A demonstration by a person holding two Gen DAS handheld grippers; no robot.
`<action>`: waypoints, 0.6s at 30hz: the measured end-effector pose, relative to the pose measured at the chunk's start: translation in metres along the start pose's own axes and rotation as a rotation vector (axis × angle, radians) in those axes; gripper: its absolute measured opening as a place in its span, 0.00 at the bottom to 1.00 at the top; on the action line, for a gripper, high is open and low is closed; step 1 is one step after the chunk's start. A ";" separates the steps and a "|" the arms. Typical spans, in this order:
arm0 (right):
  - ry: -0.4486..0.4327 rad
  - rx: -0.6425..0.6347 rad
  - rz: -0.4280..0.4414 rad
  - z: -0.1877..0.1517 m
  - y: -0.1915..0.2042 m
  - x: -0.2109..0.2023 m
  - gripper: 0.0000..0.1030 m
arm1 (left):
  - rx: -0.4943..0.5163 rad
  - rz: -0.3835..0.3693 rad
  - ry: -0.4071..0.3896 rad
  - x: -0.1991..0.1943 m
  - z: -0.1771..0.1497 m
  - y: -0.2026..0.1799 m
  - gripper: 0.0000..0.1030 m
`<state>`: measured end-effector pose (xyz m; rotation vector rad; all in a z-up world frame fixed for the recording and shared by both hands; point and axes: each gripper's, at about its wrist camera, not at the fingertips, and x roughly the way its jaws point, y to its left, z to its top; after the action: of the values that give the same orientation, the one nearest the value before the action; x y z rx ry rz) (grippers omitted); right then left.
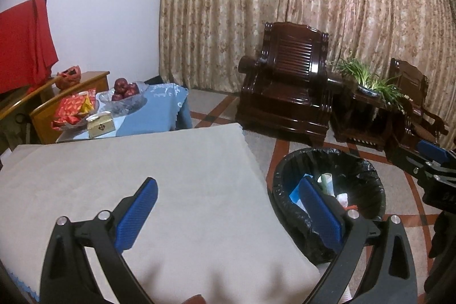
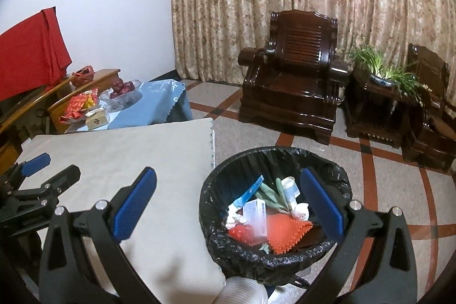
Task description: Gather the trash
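Blue-padded fingers [image 2: 134,207] of the right gripper [image 2: 228,207] spread wide and empty, hanging over the near rim of the trash bin [image 2: 285,155], just beside the worktop [image 2: 128,155]. Left gripper [image 1: 228,215] likewise splayed open, holding nothing, above the worktop's right portion.

Bin lined with black bag; inside: orange spiky mat [image 2: 285,235], red wrapper [image 2: 239,232], white carton [image 2: 256,215], crumpled tissue [image 2: 300,211], blue packet [image 2: 248,193].

Worktop cloth bare in both views; no loose trash seen on it, though its near-left corner is hidden behind the left gripper.

Judgement: drop step looks done, collection near its end or complete. Next move calls for a scan for leftover pieces, or drawing both grippers back.

Room: worktop's right edge sits close to bin rim, a narrow gap. Open floor [image 2: 384,184] beyond bin, armchair [image 2: 293,87] well apart.
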<state>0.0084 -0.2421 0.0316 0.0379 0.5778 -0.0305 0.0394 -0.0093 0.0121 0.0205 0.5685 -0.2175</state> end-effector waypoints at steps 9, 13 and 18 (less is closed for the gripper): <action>-0.006 -0.009 0.002 0.001 0.006 -0.007 0.95 | 0.004 0.000 -0.030 -0.013 0.004 0.000 0.94; -0.007 -0.008 0.002 0.001 0.006 -0.007 0.95 | 0.006 -0.002 -0.030 -0.013 0.004 0.000 0.94; -0.008 -0.012 -0.002 0.001 0.008 -0.010 0.95 | 0.014 0.000 -0.031 -0.015 0.004 -0.003 0.94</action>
<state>0.0011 -0.2341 0.0382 0.0253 0.5696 -0.0291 0.0286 -0.0098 0.0235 0.0310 0.5358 -0.2212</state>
